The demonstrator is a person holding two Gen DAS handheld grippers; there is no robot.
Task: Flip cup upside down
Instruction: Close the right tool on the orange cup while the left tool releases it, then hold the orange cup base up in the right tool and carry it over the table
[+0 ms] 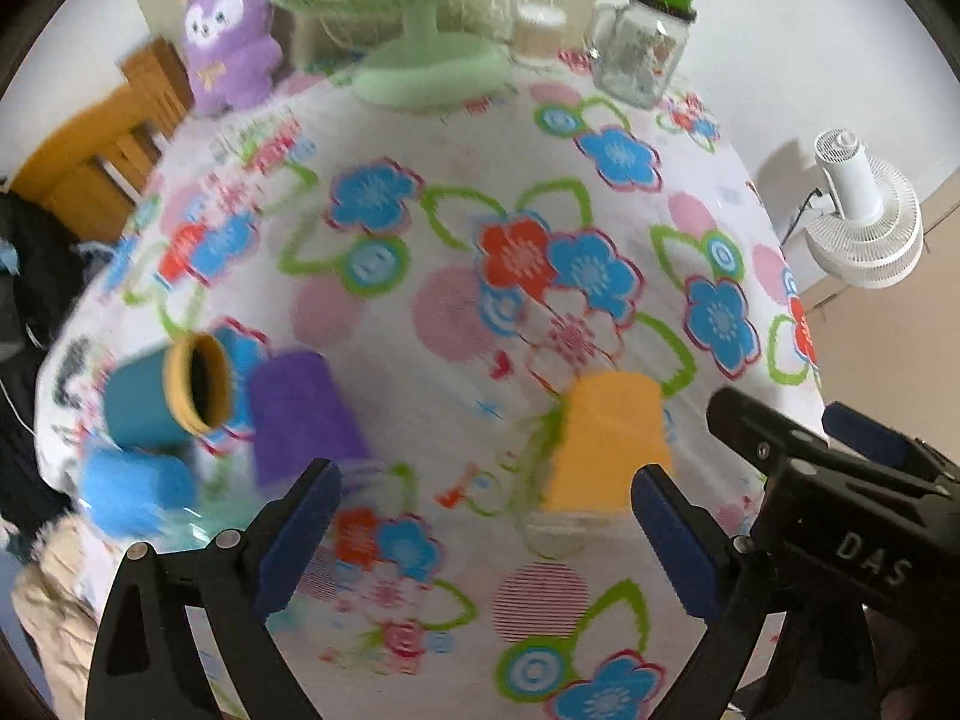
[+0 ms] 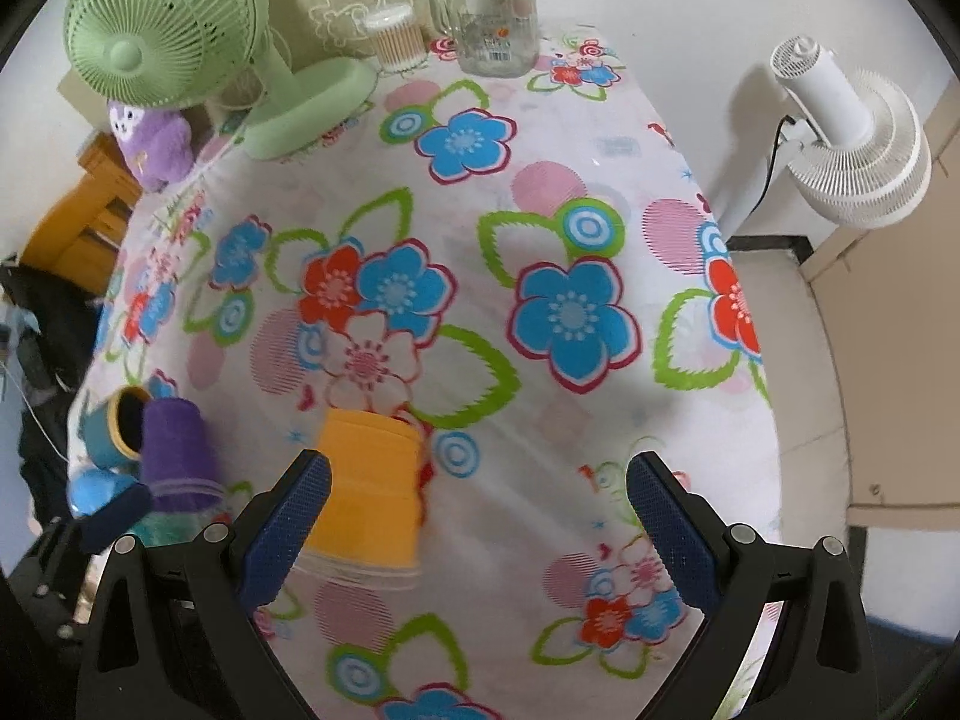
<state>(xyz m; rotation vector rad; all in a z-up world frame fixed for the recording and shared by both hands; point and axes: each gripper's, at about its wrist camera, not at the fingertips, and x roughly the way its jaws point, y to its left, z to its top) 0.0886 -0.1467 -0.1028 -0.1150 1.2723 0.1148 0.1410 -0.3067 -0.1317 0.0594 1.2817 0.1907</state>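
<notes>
An orange cup [image 1: 609, 441] stands upside down on the flowered tablecloth, just ahead of my open left gripper [image 1: 486, 516], toward its right finger. It also shows in the right wrist view [image 2: 369, 492], beside the left finger of my open, empty right gripper [image 2: 480, 516]. A purple cup [image 1: 303, 414] stands upside down to the left. A teal cup with a yellow rim [image 1: 171, 393] lies on its side beside it, mouth toward the purple cup. A blue cup [image 1: 135, 495] sits at the near left table edge. The right gripper's body [image 1: 840, 480] shows in the left wrist view.
A green desk fan [image 2: 180, 42], a purple plush toy [image 2: 153, 141], a glass mug jar with green lid [image 2: 492, 12] and a small cotton-swab jar [image 2: 396, 39] stand at the table's far edge. A white floor fan [image 2: 852, 132] stands off the table's right side.
</notes>
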